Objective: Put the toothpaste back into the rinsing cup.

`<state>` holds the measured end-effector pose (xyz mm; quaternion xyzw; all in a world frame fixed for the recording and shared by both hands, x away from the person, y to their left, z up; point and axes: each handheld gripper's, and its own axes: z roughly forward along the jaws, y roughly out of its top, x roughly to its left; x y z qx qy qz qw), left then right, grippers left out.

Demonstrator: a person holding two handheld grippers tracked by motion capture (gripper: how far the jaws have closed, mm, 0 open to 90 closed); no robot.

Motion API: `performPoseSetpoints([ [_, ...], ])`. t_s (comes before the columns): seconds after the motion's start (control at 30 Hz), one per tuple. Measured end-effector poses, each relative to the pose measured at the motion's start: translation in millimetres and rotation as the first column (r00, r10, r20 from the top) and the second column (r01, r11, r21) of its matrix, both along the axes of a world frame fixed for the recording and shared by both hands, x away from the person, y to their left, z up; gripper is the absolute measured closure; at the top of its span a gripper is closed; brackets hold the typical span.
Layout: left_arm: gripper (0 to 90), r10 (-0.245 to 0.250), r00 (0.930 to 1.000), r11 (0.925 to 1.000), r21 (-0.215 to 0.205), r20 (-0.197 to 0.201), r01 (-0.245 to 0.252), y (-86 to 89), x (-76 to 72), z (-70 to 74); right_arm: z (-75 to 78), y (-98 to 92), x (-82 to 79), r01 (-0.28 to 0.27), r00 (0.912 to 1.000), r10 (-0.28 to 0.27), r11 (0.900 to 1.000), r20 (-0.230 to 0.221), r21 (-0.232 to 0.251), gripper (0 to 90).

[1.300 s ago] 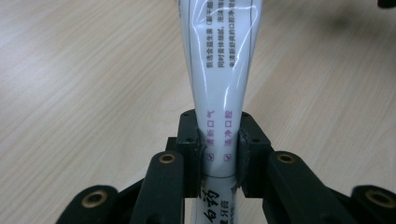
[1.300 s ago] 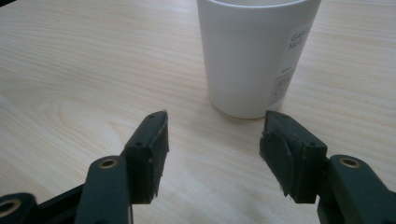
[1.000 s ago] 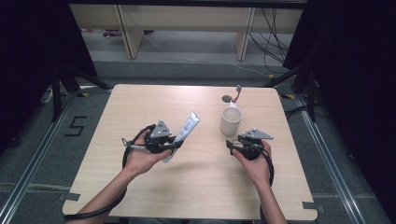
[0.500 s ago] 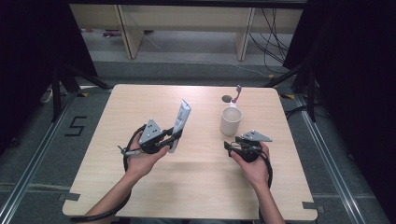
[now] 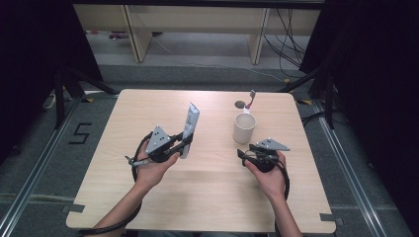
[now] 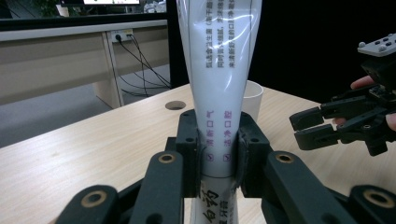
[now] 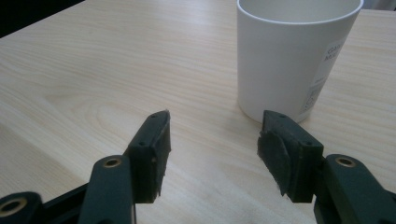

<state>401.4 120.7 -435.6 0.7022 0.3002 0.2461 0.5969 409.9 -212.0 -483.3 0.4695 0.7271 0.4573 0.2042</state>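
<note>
White tube (image 6: 218,93) stands upright, clamped in the left gripper (image 5: 184,143). Just near of the white cup (image 5: 244,127), the right gripper (image 7: 212,154) sits wide and empty over the wooden table (image 5: 207,197).

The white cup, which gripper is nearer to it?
Right. The right gripper sits just in front of the white cup, fingers open; the left gripper, gripping the toothpaste tube, is farther left.

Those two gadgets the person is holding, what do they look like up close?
Each is a black hand-held tool. The left gripper and the right gripper both carry a grey three-cornered plate on top, and a black cable loops from each round the wrist. The jaws are chunky black links with brass-coloured pivot rings, ending in flat dark pads. The forearms are bare, with no sleeves.
</note>
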Motion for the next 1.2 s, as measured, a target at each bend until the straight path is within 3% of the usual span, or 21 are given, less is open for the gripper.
performPoseSetpoints([
  [0.13, 74.5, 0.001, 1.0, 0.9999, -0.011, 0.01, 0.0, -1.3, -1.7, 1.0, 4.5, -0.6, -1.0, -0.023, 0.9997, 0.023, 0.999, 0.005, -0.023, 43.8],
  [0.23, 74.6, 0.0, 0.9998, 0.9999, -0.011, 0.018, 0.0, -1.3, -2.2, 1.7, 5.0, 3.0, -1.6, 0.003, 0.9999, -0.003, 1.0, 0.016, -0.002, 43.8],
  [0.33, 74.6, 0.004, 0.9998, 0.9999, -0.012, 0.019, -0.004, -0.6, -1.8, 1.9, 7.3, 2.4, -1.7, -0.032, 0.9994, 0.032, 0.999, 0.015, -0.014, 43.8],
  [0.47, 74.6, 0.006, 0.9998, 0.9999, -0.014, 0.021, -0.006, -0.4, -1.9, 2.0, 7.7, 4.0, -2.9, -0.021, 0.9997, 0.02, 1.0, 0.014, 0.007, 43.8],
  [0.5, 74.5, 0.006, 0.9998, 0.9999, -0.014, 0.021, -0.006, -0.5, -1.9, 2.0, 8.3, 5.8, -5.0, 0.004, 1.0, -0.004, 1.0, 0.0, 0.022, 43.8],
  [0.63, 74.6, 0.013, 0.9996, 0.9997, -0.019, 0.026, -0.012, -1.4, -1.6, 1.6, 10.6, 4.5, -4.7, -0.008, 0.9997, 0.008, 1.0, 0.022, 0.004, 43.9],
  [0.73, 74.6, 0.017, 0.9995, 0.9996, -0.025, 0.028, -0.017, -3.4, -1.5, 0.6, 15.7, 9.2, -7.4, -0.018, 0.9991, 0.016, 0.999, 0.038, 0.04, 44.5],
  [0.8, 74.6, 0.018, 0.9993, 0.9996, -0.021, 0.032, -0.017, -4.5, -1.2, 0.0, 21.8, 11.8, -8.4, -0.049, 0.9965, 0.047, 0.998, 0.069, 0.034, 45.1],
  [0.87, 74.6, 0.023, 0.9991, 0.9995, -0.023, 0.035, -0.022, -5.7, -1.1, -0.9, 27.5, 17.3, -11.6, -0.055, 0.9955, 0.05, 0.996, 0.081, 0.067, 45.4],
  [0.9, 74.6, 0.027, 0.9989, 0.9994, -0.024, 0.037, -0.026, -6.1, -1.2, -1.2, 31.2, 19.6, -11.4, -0.072, 0.9916, 0.064, 0.995, 0.112, 0.067, 45.9],
  [0.97, 74.6, 0.034, 0.9984, 0.9991, -0.028, 0.045, -0.033, -6.5, -1.2, -1.7, 39.6, 26.2, -15.9, -0.069, 0.9915, 0.058, 0.993, 0.117, 0.094, 46.1],
  [1.03, 74.6, 0.04, 0.9979, 0.9988, -0.031, 0.052, -0.038, -7.3, -1.1, -2.4, 47.6, 32.2, -17.1, -0.102, 0.9831, 0.082, 0.988, 0.163, 0.115, 46.2],
  [1.07, 74.6, 0.041, 0.9978, 0.9988, -0.029, 0.053, -0.04, -7.7, -1.0, -2.7, 50.8, 34.5, -18.1, -0.11, 0.9831, 0.089, 0.986, 0.16, 0.127, 46.2],
  [1.2, 74.6, 0.044, 0.9975, 0.9989, -0.019, 0.056, -0.043, -11.2, 0.4, -5.2, 66.1, 48.0, -20.8, -0.161, 0.9673, 0.128, 0.977, 0.219, 0.141, 46.1],
])
